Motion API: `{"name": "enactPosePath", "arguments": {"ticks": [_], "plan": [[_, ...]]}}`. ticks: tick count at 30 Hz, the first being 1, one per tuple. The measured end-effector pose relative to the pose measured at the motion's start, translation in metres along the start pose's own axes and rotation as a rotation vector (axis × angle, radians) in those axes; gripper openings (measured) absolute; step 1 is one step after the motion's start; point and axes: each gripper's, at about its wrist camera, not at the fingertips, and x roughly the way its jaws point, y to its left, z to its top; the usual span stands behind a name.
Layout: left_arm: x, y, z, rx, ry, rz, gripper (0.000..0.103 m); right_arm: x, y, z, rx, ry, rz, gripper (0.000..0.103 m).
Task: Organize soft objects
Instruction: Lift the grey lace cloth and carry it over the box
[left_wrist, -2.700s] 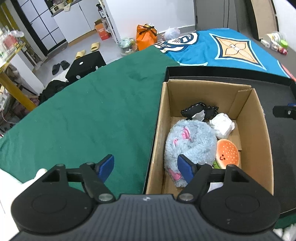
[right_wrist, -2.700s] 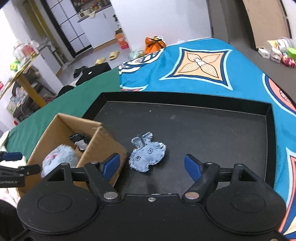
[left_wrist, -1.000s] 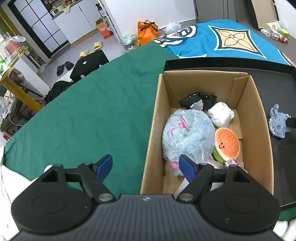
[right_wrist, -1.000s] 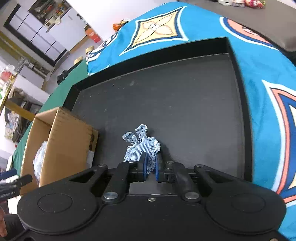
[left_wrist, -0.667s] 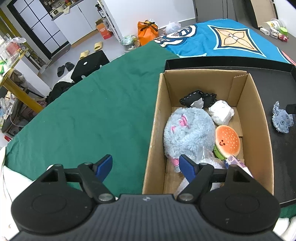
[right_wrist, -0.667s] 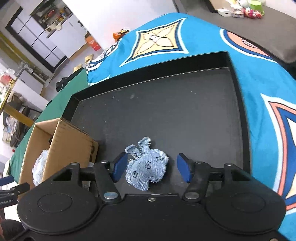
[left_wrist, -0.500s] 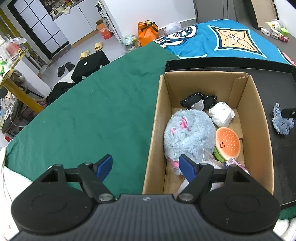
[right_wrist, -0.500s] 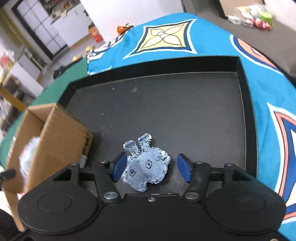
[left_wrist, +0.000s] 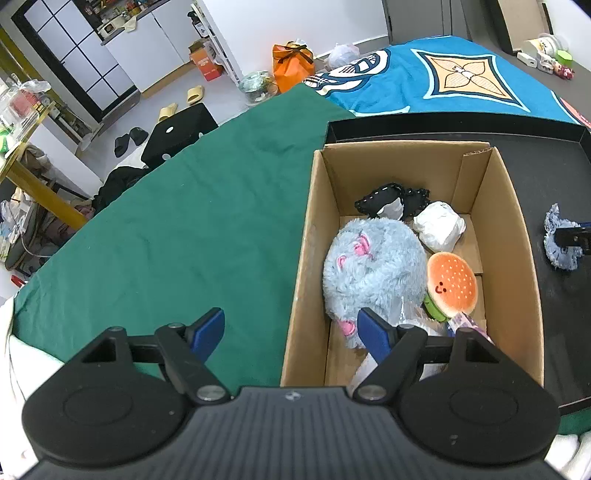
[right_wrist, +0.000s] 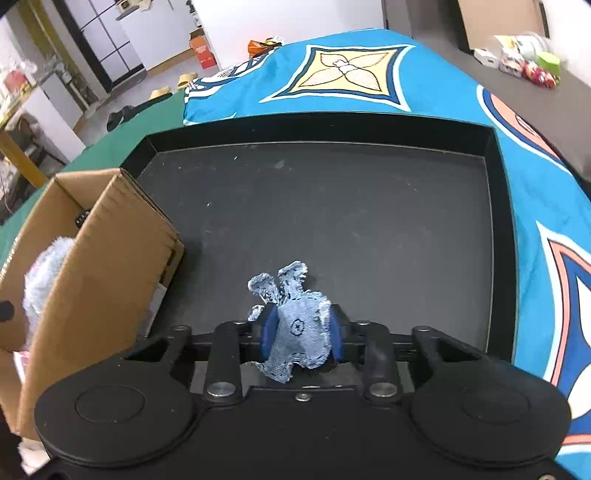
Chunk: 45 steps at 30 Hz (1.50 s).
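My right gripper (right_wrist: 301, 332) is shut on a small frayed denim toy (right_wrist: 299, 328) with two ears, just above the black tray (right_wrist: 332, 206). The toy also shows in the left wrist view (left_wrist: 559, 242), right of the cardboard box (left_wrist: 517, 229). The box holds a fluffy grey-blue plush (left_wrist: 373, 266), a burger plush (left_wrist: 450, 284), a white bundle (left_wrist: 439, 227) and a black stitched piece (left_wrist: 388, 197). My left gripper (left_wrist: 291, 330) is open and empty, straddling the box's near left wall.
The box (right_wrist: 99, 258) stands in the tray's left part. A green cloth (left_wrist: 166, 221) covers the table left of the box and a blue patterned cloth (right_wrist: 351, 74) lies beyond the tray. Small items (right_wrist: 524, 55) sit at the far right.
My right gripper was shut on the denim toy, opened around it, and has now shut on it again, crumpling it upright. The left gripper has hardly moved.
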Motion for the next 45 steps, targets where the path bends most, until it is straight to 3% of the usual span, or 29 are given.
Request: {"name": "enactPosePath", "arguments": {"ticks": [7,20,45], "plan": [[-0.003,0.001,-0.006,-0.003,0.001,-0.002,0.078,-0.021,-0.001,-0.004,0.01,-0.026,0.004,0.013],[-0.011,0.012,-0.018,-0.026,-0.023,-0.025,0.078,-0.065,-0.007,-0.008,0.097,-0.113,0.015,0.013],[-0.001,0.03,-0.034,-0.056,-0.067,-0.143,0.074,-0.107,0.051,0.019,-0.016,-0.177,0.004,0.013]]}}
